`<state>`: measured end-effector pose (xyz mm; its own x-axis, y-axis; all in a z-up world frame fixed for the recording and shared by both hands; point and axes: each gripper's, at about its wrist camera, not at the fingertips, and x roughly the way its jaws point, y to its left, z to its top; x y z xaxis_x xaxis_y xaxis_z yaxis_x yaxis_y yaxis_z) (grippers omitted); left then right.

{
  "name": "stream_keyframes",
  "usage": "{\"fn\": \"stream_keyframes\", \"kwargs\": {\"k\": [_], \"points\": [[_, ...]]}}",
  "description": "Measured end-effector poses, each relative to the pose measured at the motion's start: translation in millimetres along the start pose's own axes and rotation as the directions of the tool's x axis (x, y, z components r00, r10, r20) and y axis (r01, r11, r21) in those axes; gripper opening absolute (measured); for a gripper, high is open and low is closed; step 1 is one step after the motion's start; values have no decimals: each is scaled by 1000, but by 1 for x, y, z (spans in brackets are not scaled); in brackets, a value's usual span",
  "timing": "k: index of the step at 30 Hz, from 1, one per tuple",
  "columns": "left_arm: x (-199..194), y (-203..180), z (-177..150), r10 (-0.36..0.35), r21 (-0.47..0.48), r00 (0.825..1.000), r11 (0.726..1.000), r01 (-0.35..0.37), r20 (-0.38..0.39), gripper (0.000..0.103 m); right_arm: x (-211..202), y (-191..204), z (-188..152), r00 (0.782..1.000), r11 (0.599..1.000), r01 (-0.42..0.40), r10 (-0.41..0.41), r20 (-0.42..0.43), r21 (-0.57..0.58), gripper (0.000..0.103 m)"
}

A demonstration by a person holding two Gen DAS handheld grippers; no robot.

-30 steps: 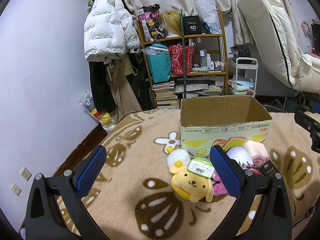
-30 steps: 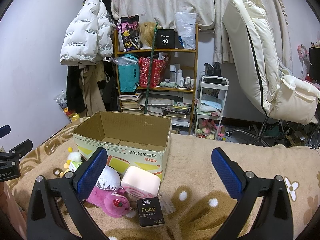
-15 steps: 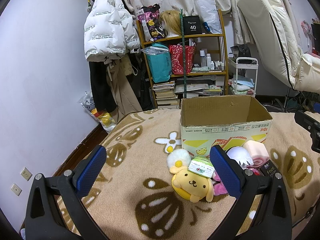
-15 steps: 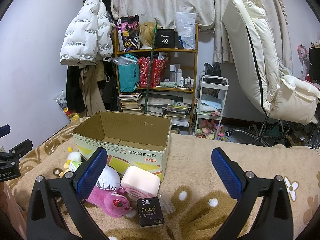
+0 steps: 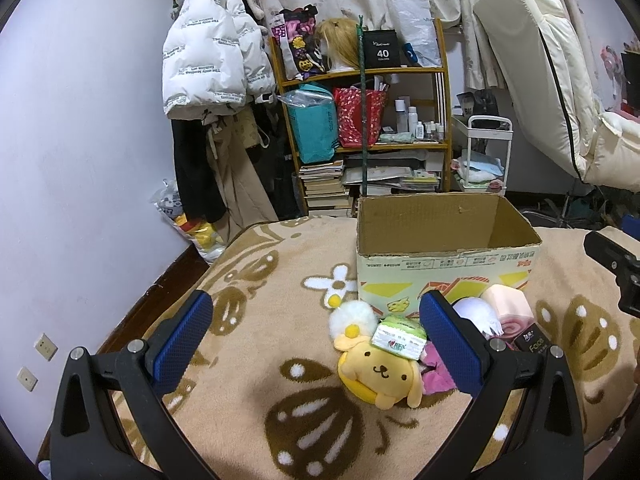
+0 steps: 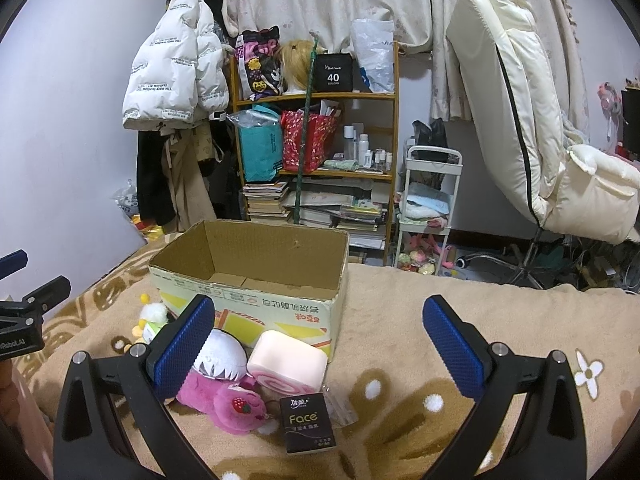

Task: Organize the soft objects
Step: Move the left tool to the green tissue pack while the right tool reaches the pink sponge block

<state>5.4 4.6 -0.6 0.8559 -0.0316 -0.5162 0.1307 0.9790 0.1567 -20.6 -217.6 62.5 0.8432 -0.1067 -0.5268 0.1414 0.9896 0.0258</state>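
Observation:
An open cardboard box (image 5: 448,264) (image 6: 256,300) stands on the brown patterned blanket; its inside looks bare. In front of it lie a yellow dog plush (image 5: 380,372), a green tissue pack (image 5: 400,336) on the plush, a white fluffy plush (image 6: 220,354), a pink bear plush (image 6: 224,398), a pink roll-cake cushion (image 6: 288,362) and a black "Face" tissue pack (image 6: 306,422). My left gripper (image 5: 316,340) is open and empty, above the blanket just left of the pile. My right gripper (image 6: 318,344) is open and empty, near the pile's right side.
A wooden shelf (image 6: 316,152) with bags, books and bottles stands behind the bed. A white jacket (image 5: 208,60) hangs at the left wall. A white trolley (image 6: 430,200) and a cream recliner chair (image 6: 540,140) are at the right. The bed edge (image 5: 160,292) drops at the left.

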Motion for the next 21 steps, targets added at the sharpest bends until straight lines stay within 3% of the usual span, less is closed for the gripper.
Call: {"fn": "stream_keyframes", "kwargs": {"k": [7,13,21], "points": [[15,-9,6,-21,40,1000,999,22,-21,102,16,-13,0,1000,999,-15,16,-16,33,103],[39,-14,12,-66,40,994,997,70,-86,102,35,-13,0,999,999,-21,23,-49,35,103],[64,-21,13,-102,41,984,993,109,-148,102,68,-14,-2,990,998,-43,48,-133,42,103]]}}
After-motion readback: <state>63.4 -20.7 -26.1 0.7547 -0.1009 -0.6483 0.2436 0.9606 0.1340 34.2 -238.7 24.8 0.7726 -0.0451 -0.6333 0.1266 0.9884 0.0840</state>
